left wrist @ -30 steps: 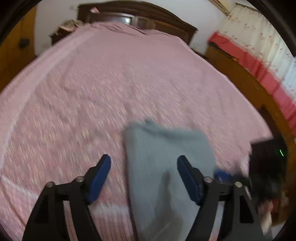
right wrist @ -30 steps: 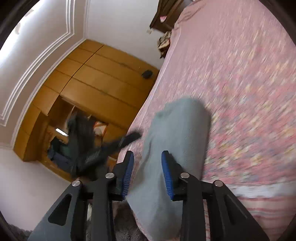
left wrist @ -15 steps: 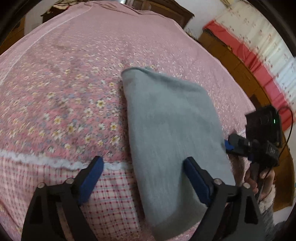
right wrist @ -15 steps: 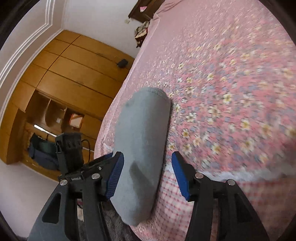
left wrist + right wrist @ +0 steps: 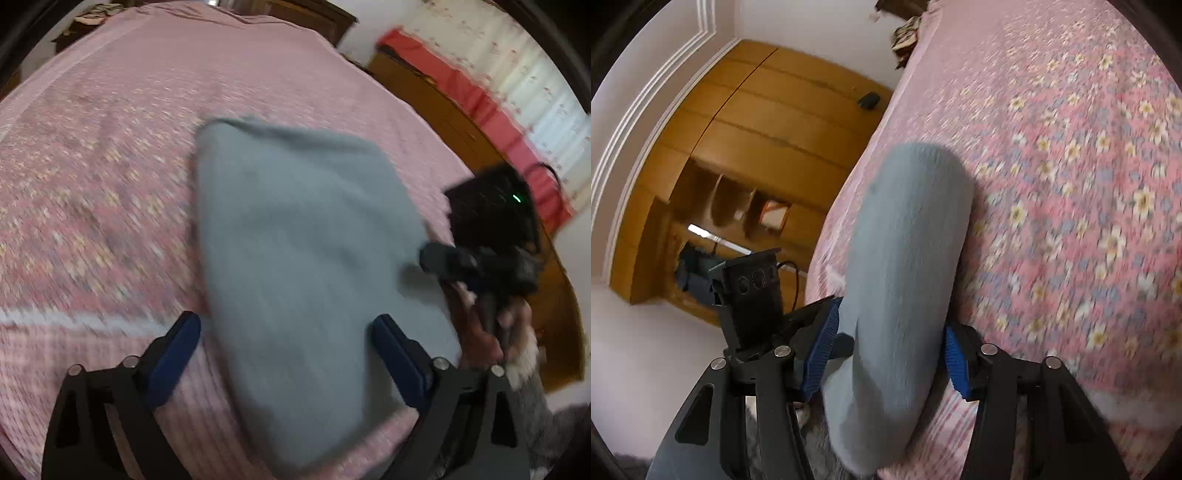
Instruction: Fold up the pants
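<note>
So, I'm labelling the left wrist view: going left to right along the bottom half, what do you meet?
Left finger pad → grey folded pants → right finger pad → hand holding the right gripper, all over the pink bedspread.

I'm working in a home bedroom: a wide bed (image 5: 110,155) under a pink floral sheet, a wooden wardrobe (image 5: 768,147), a dark headboard (image 5: 310,14), curtains (image 5: 517,85)
</note>
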